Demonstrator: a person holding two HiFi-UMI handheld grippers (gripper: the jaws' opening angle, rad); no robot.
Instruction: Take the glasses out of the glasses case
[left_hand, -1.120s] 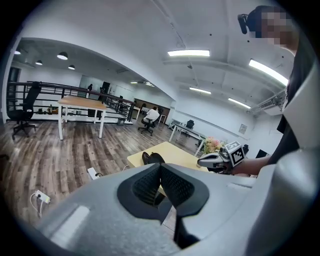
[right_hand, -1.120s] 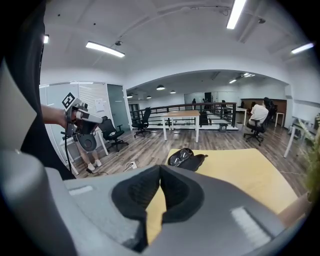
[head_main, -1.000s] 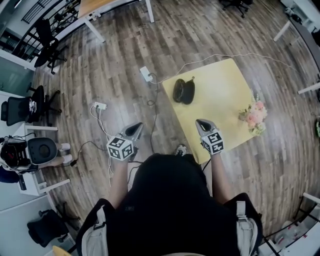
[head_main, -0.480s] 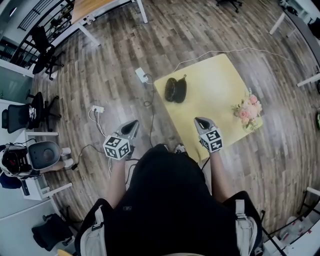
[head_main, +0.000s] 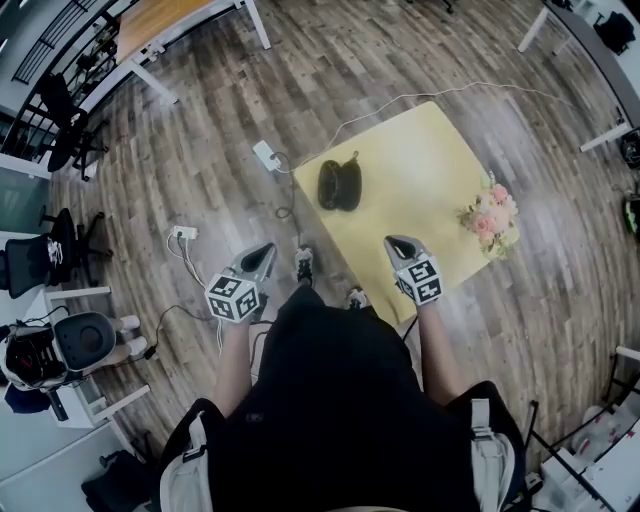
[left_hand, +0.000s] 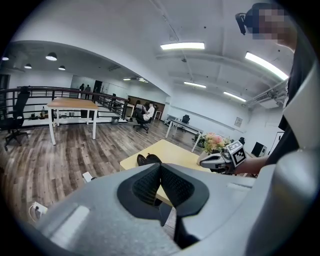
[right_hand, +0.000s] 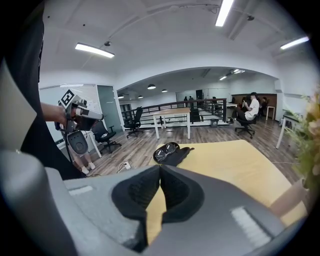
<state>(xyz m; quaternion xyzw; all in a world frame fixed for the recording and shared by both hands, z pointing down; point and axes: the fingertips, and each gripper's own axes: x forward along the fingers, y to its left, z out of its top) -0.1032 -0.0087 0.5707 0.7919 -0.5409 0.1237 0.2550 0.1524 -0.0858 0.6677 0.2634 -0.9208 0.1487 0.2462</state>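
1. A small square yellow table (head_main: 430, 170) stands on a brown wooden floor (head_main: 200, 100).
2. A soft black glasses case (head_main: 340, 185) lies open on the left part of the table, near the edge.
3. The dark-rimmed glasses (right_hand: 164, 151) lie inside the open case.
4. A bunch of pink and white flowers (head_main: 490, 220) sits at the right side of the table, well apart from the case.
5. The left gripper (head_main: 260, 253) is held over the floor, just left of the table. Its two jaws are pressed together, with nothing between them.
6. The right gripper (head_main: 397, 244) is held over the near edge of the table. Its jaws are closed tight too, and it holds nothing.
7. Both grippers are well apart from the case.
8. A white power strip (head_main: 266, 155) lies on the floor near the table's left corner.
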